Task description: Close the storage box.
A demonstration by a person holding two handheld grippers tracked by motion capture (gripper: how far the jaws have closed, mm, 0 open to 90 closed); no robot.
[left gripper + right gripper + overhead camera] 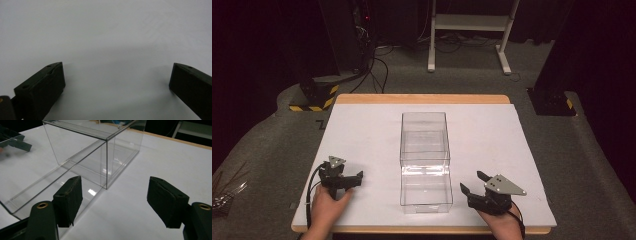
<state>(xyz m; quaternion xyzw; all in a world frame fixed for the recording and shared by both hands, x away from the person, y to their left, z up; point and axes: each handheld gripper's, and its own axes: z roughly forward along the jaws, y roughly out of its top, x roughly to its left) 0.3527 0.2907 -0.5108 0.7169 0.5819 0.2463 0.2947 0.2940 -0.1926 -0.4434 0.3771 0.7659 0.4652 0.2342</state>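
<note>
Clear box (425, 162) sits mid-frame in the high view, on the white table (362, 130), w/ its long axis running top-to-bottom of frame, i.e. away from the person; near short end is close to the table's lower edge, far end stops well short of the wooden strip at the top. Upper half looks taller/closed, lower half a shallow open tray. Plenty of bare white surface either side of box, left & right, out to the table edges. Left gripper (347, 181) at lower left, well apart from box, jaws spread wide w/ nothing between; left gripper view has bare table (105, 37) betw. the jaws. Right gripper (474, 184) at lower right, near box's near right corner, not touching, jaws apart & empty. In right gripper view the box (100, 152) runs from lower left to upper centre, its vertical corner edge just beyond the left jaw.
</note>
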